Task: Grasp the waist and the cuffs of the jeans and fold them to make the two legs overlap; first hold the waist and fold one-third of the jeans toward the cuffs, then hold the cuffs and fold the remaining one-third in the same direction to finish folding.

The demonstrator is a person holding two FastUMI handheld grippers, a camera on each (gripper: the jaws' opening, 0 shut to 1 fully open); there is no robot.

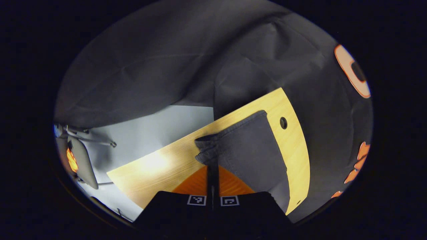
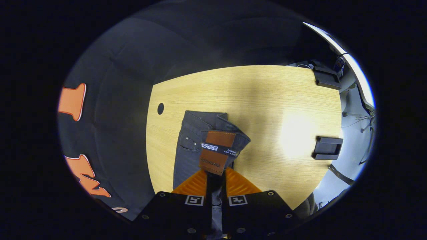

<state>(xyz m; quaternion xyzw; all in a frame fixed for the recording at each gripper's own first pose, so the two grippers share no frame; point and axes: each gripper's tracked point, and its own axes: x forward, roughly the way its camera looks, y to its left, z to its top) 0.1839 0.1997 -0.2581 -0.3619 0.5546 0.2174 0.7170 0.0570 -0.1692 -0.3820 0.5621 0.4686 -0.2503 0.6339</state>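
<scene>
Both views overhead — shared table (image 1: 166,163)

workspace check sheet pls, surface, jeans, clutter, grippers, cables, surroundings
surface: light wooden table with a round hole.
job's things: dark grey jeans on the table, brown waist patch lifted.
clutter: two black boxes at the table's edge.
grippers: left gripper shut on jeans; right gripper shut on jeans.
cables: thin wires beyond the table.
surroundings: black cloth wall, pale floor, chair.
</scene>
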